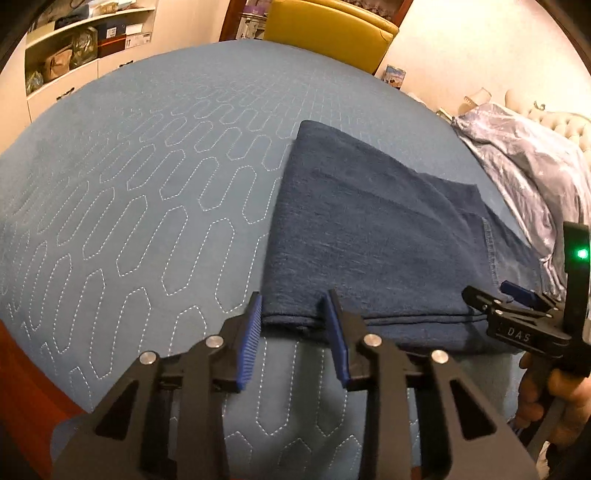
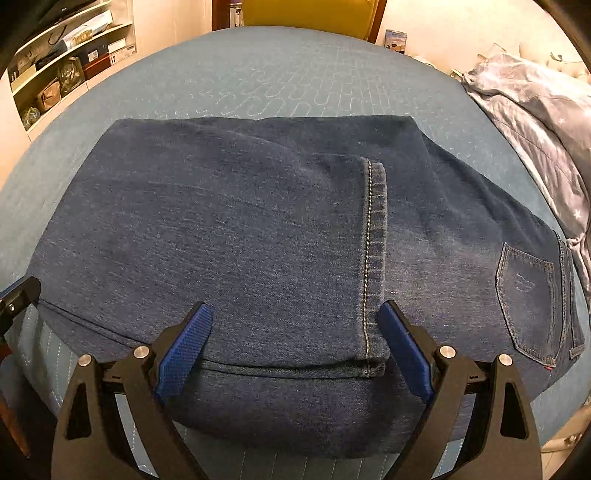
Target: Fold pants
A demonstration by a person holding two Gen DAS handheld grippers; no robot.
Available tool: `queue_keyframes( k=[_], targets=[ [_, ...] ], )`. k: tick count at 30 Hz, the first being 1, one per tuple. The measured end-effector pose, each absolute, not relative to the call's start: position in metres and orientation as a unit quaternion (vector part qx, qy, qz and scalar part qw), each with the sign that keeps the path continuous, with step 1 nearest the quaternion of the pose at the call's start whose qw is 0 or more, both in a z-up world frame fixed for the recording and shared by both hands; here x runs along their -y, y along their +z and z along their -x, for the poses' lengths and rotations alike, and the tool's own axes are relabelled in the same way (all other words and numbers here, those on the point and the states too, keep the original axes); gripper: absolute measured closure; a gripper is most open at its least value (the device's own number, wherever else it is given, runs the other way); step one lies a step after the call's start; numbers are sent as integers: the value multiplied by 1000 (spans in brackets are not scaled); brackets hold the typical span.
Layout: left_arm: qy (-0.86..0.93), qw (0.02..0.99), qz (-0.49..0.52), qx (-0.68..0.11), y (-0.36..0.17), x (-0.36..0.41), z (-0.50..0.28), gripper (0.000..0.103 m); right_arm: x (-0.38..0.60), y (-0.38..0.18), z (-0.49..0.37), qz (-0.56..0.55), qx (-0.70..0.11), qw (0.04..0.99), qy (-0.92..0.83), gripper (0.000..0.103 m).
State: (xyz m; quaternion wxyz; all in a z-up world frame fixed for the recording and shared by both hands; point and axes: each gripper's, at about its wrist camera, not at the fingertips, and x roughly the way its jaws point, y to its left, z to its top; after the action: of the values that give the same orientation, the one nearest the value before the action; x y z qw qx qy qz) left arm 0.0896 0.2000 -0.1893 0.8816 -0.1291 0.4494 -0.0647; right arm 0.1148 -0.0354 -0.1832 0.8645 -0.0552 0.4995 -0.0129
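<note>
Dark blue jeans (image 2: pixel 258 221) lie folded on the bed, the leg hems (image 2: pixel 373 258) doubled back over the seat and a back pocket (image 2: pixel 528 295) showing at the right. My right gripper (image 2: pixel 295 305) is open wide at the near edge, its blue pads (image 2: pixel 184 347) either side of the folded leg end. My left gripper (image 1: pixel 293 295) is open at the near left corner of the jeans (image 1: pixel 369 229), with the folded edge lying between its pads (image 1: pixel 251 332). The left wrist view shows the right gripper (image 1: pixel 513 295) at the far right.
The jeans rest on a blue quilted bedspread (image 1: pixel 129 184). A crumpled grey-blue starred duvet (image 2: pixel 546 122) lies along the right side. A yellow chair (image 1: pixel 332 33) and shelves (image 1: pixel 74 48) stand beyond the bed. A hand (image 1: pixel 554 391) holds the right gripper's handle.
</note>
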Motion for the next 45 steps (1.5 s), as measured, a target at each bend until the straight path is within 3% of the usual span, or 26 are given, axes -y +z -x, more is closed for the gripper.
queue_keyframes(
  k=[9,15,20,25,27,29,36,45],
  targets=[
    [-75,876,155,-451,-192,-208,-90,74,38,-185,-120,54,-503,863,-9,14],
    [-82,870,178,-452,-193,-215,-91,76,23,-147,-139,42,-476,878,33,15],
    [-88,866,194,-453,-194,-220,-91,78,-30,-139,-216,20,-501,856,129,39],
    [-93,860,211,-454,-194,-223,-91,78,-68,-166,-277,34,-520,841,145,53],
    [-101,857,220,-454,-194,-226,-91,77,-73,-182,-285,48,-528,837,133,52],
    [-115,850,240,-455,-197,-230,-91,67,-74,-184,-284,57,-512,847,127,52],
    [-126,841,269,-452,-198,-230,-89,59,-76,-189,-285,61,-495,859,118,49],
    [-133,820,322,-455,-202,-245,-88,80,-78,-193,-280,68,-482,867,108,46]
  ],
)
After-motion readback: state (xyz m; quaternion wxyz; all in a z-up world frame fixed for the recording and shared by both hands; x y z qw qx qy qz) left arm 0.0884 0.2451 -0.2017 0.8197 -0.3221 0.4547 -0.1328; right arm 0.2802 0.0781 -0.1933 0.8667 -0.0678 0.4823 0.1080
